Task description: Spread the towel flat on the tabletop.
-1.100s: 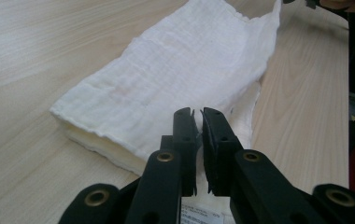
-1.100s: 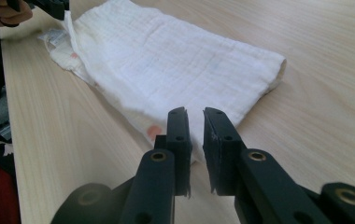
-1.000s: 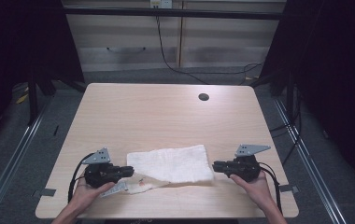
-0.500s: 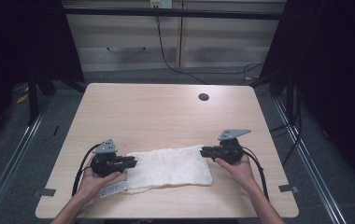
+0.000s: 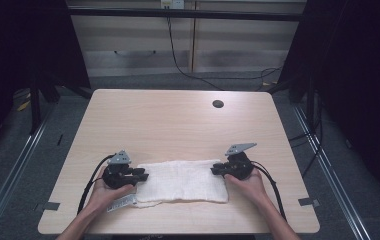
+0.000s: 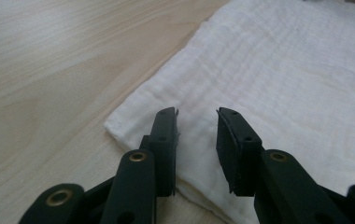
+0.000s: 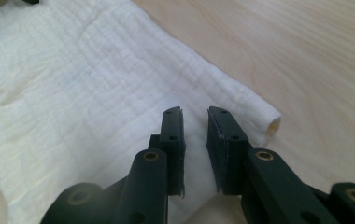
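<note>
Table (image 5: 178, 120) of pale wood grain

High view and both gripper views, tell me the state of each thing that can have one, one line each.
White cloth: folded, lying flat on the table.
Left gripper: jaws apart over the cloth's corner, just been opening, gripping nothing.
Right gripper: jaws slightly apart above the cloth's edge, gripping nothing.
Table: bears the cloth near its front edge.

Light wood table (image 5: 178, 125) with a dark round hole (image 5: 218, 104) near the far right corner. Beyond it, a pale cabinet (image 5: 188, 45) (black cable (image 5: 175, 55) hanging down its front) over grey floor (image 5: 348, 165).
</note>
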{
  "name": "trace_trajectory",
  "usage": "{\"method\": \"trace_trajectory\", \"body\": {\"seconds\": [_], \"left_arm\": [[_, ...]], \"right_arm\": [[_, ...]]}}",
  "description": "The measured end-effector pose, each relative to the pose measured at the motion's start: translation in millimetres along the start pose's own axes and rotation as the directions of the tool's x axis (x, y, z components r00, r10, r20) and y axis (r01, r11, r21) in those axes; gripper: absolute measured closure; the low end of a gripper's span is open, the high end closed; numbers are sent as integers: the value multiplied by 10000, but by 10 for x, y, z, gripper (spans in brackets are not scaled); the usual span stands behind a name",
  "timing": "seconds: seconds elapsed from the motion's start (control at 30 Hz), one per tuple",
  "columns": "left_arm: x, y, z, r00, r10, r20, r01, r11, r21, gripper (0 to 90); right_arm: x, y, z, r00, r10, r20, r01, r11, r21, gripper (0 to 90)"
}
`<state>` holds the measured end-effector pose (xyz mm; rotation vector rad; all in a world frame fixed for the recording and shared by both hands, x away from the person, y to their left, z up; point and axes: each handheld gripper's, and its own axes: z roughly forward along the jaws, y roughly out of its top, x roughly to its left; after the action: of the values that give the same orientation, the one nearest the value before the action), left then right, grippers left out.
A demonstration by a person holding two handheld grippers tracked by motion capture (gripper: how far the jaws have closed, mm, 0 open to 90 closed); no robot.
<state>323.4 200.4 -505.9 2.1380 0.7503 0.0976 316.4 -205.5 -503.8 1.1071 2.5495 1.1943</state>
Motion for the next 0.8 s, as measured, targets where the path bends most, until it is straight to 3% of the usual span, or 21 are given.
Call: {"method": "trace_trajectory", "body": {"seconds": [0.27,0.43,0.6,0.8], "left_arm": [[-132,1,69,9988,288,409,-284,9996,-95,681],[-202,28,109,9980,589,241,-588,9983,-47,688],[-154,21,104,9974,501,509,-497,9987,-90,694],[-161,21,104,9976,520,466,-517,9986,-90,693]], "right_arm": [[114,-225,-237,9993,-77,364,72,9999,135,765],[143,-264,-365,9996,-53,287,57,9999,-117,708],[-41,-171,-431,9978,322,580,-278,9968,-754,706],[-202,-148,-346,9969,651,444,-616,9953,-752,670]]}}
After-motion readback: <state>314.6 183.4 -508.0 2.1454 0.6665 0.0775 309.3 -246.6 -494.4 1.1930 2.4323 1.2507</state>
